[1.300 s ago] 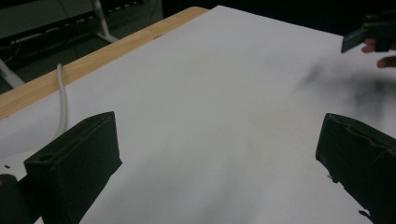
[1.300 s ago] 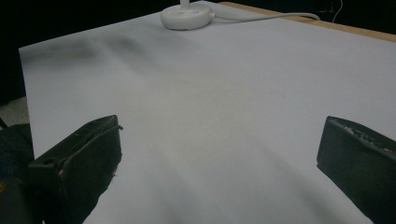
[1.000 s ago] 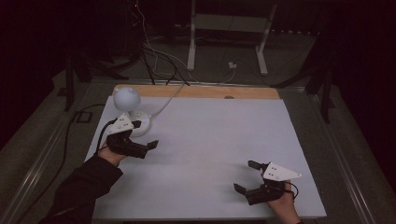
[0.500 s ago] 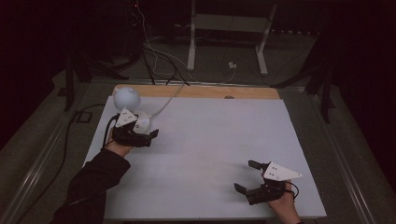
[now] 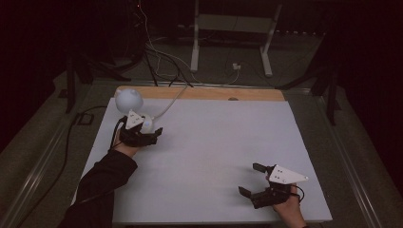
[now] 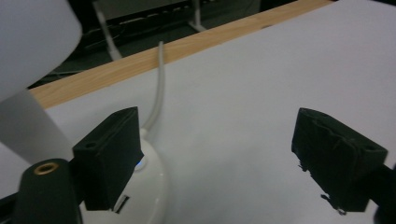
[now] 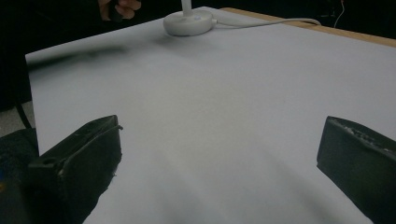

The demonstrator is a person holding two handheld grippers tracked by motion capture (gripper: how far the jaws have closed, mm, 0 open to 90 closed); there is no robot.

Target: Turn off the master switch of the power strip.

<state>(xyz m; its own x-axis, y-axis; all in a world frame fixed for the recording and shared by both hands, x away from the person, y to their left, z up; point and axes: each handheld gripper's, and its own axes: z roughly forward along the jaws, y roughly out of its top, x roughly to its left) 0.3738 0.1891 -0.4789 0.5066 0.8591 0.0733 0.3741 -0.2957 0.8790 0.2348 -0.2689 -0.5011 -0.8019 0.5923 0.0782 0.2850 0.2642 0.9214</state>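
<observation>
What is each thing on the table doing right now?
Lamp: upright, base on the table, no light visible from its head.
Lamp cord: plugged into the base, trailing off the far edge.
Left gripper: jaws just been closing, one over the lamp base, nothing gripped.
Right gripper: open, empty.

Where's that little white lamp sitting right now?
In the high view the lamp stands at the table's far left corner, near the wooden edge strip. The left hand-held gripper is right at its round base.
</observation>
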